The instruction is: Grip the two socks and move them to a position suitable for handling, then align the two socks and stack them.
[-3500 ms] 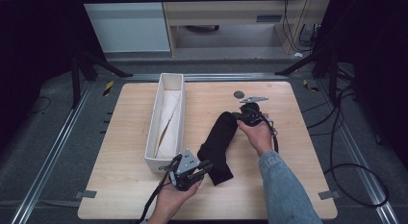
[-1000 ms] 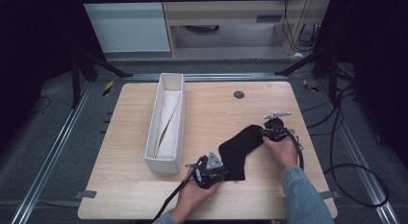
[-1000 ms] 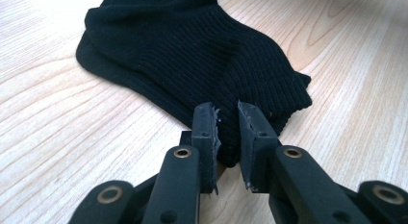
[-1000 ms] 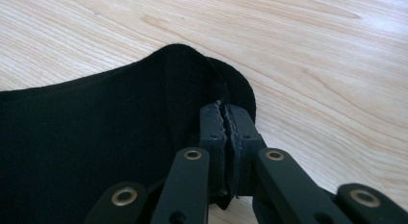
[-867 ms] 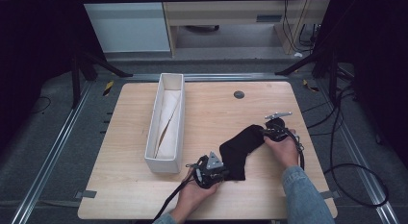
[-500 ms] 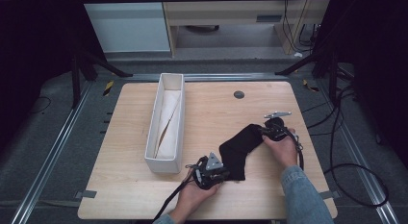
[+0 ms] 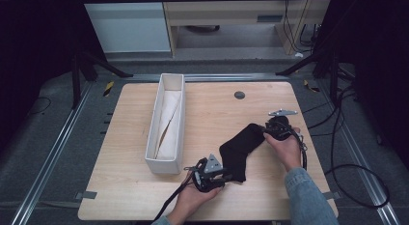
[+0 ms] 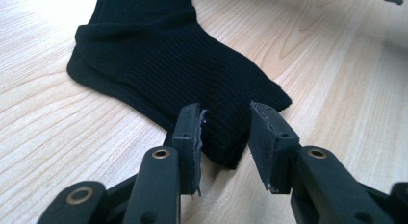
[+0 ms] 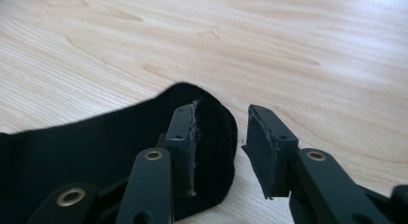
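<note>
Both claws let go: the left gripper (image 8: pixel 223 132) and the right gripper (image 9: pixel 219 137) have just been opening, jaws now parted with the black sock (image 7: pixel 239 150) between the pads but unpinched. The sock lies flat on the table (image 7: pixel 212 109), right of the white box (image 7: pixel 166 123), at its near end; the laying-out looks finished.

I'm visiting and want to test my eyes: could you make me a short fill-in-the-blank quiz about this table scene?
1. The sock lying on the table is ____ in colour.
2. The long white box stands to the ____ of the sock in the high view.
3. The left tongs have a gap between their pads, so they are ____.

Missing words: black; left; open
</note>
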Motion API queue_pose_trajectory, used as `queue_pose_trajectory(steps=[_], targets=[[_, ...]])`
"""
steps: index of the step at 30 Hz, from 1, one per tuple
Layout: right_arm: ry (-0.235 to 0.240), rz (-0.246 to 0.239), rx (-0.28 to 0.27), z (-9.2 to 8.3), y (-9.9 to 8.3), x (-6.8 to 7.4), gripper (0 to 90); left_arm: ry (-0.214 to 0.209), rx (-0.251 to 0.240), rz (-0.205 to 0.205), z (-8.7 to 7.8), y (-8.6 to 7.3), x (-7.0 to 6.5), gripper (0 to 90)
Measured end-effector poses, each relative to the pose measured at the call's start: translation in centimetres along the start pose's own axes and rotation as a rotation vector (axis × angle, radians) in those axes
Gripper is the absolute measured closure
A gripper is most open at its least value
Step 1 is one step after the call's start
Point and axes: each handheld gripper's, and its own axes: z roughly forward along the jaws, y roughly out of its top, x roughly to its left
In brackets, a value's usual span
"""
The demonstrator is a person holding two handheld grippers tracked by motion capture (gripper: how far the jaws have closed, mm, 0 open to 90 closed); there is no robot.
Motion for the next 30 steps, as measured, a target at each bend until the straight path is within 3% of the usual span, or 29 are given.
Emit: queue_pose_trajectory(steps=[6, 8, 10, 11, 14, 16, 20, 25, 30], targets=[[0.005, 0.02, 0.012, 0.8, 0.0, -0.3, 63.8, -0.003, 0.02, 0.002, 0.4, -0.2, 0.1, 65.6], [0.011, 0.011, 0.028, 1.2, 0.1, -0.2, 70.3, -0.005, 0.024, 0.0, 0.5, -0.2, 0.2, 68.1], [0.033, -0.007, 0.046, 1.5, 0.2, 0.1, 84.5, -0.006, 0.024, 0.0, 0.6, -0.2, 0.2, 74.4], [0.036, -0.013, 0.046, 1.5, 0.2, 0.2, 87.4, -0.006, 0.024, -0.001, 0.7, -0.2, 0.3, 76.2], [0.038, -0.023, 0.045, 1.4, 0.4, 0.4, 88.8, -0.003, 0.018, -0.007, 0.7, -0.2, 0.4, 79.0], [0.038, -0.032, 0.017, 1.0, 0.8, 0.6, 89.2, 0.009, 0.008, -0.005, 0.4, -0.1, 0.4, 80.3], [0.032, -0.041, -0.014, 0.4, 1.4, 0.6, 89.4, 0.03, -0.043, -0.012, -1.1, 0.3, 0.4, 80.4], [0.039, -0.041, -0.048, 0.1, 2.1, 0.8, 89.5, 0.044, -0.071, -0.001, -2.3, 0.7, 0.4, 80.5], [0.051, -0.047, -0.049, 0.5, 2.7, 1.0, 89.5, 0.056, -0.103, 0.003, -3.2, 1.1, 0.2, 80.5]])
